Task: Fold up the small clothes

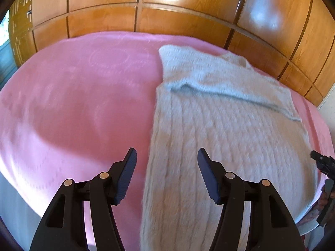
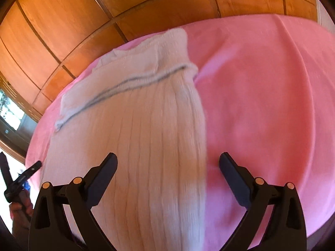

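A cream cable-knit sweater (image 1: 219, 129) lies lengthwise on a pink blanket (image 1: 83, 94), and a sleeve (image 1: 219, 79) is folded across its far end. My left gripper (image 1: 167, 152) hovers open over the sweater's near left edge, with nothing pinched between its pads. In the right wrist view the same sweater (image 2: 146, 115) runs away from the camera, its sleeve (image 2: 125, 75) lying across the top. My right gripper (image 2: 168, 155) stands wide open above the sweater's near right edge, holding nothing. Each gripper shows at the other view's edge: the right (image 1: 322, 163), the left (image 2: 23, 175).
The pink blanket (image 2: 261, 94) covers a bed. Behind its far side runs a wall of glossy wooden wardrobe panels (image 1: 167, 21). A window (image 2: 10, 108) shows at the left. A hand (image 2: 18, 209) grips the left tool's handle.
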`<state>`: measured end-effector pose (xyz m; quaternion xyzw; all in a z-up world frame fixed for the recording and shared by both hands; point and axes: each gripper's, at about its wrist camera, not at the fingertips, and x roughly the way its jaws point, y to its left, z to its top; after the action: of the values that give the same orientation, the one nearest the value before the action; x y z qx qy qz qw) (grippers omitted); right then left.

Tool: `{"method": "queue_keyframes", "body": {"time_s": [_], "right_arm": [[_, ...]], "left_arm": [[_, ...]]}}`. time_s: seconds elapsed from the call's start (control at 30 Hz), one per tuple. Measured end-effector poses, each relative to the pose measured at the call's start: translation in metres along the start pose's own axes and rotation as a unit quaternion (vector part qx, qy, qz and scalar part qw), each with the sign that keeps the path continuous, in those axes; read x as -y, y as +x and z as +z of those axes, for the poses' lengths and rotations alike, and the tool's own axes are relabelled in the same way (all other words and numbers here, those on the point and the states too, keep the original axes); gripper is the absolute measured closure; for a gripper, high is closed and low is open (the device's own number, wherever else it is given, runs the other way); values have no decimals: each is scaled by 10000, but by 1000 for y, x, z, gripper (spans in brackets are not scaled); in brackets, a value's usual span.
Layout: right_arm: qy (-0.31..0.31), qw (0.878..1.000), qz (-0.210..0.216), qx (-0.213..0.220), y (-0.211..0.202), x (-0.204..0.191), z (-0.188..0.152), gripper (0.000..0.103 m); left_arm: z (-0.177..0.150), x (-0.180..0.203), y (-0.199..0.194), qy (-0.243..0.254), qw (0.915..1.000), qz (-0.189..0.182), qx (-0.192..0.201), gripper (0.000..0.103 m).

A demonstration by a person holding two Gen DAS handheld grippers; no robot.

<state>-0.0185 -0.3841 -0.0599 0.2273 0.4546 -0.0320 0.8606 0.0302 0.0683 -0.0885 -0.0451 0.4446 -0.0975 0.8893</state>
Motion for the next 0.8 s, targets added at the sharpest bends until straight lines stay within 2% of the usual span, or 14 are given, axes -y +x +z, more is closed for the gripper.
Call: {"method": "queue_keyframes", "body": {"time_s": [0.1,0.2,0.27,0.37,0.43,0.53,0.6,0.63,0.67,0.7,0.8], "right_arm": [[74,9997,220,-95,-17,4,-21,6],[191,9988,422,-184,-28,9,-40,12],[309,9977,519,-299,-35,14,-55,21],[418,9957,688,-449,-40,19,-72,44],[488,9942,790,-534,-38,21,-80,47],[504,9927,890,-644,-35,25,-91,53],[461,9919,909,-759,-31,23,-93,63],[376,9919,860,-860,-29,21,-95,75],[347,9910,889,-934,-27,19,-95,88],[326,9893,984,-1028,-27,16,-94,88],[75,9873,1155,-1085,-36,2,-89,90]], "left_arm": [[-17,-9,-3,-76,9999,-11,-151,44],[-38,-20,-8,-286,9990,-191,-287,44],[-47,-22,-14,-317,9985,-315,-314,44],[-59,-23,-20,-386,9970,-524,-415,44],[-66,-24,-22,-422,9956,-681,-493,46],[-75,-22,-24,-449,9937,-819,-623,55],[-79,-21,-24,-458,9919,-932,-726,71],[-80,-18,-24,-392,9915,-977,-769,74],[-81,-15,-25,-300,9916,-985,-780,85],[-81,-13,-26,-212,9913,-1028,-795,91],[-76,-15,-42,-248,9863,-1478,-684,93]]}}
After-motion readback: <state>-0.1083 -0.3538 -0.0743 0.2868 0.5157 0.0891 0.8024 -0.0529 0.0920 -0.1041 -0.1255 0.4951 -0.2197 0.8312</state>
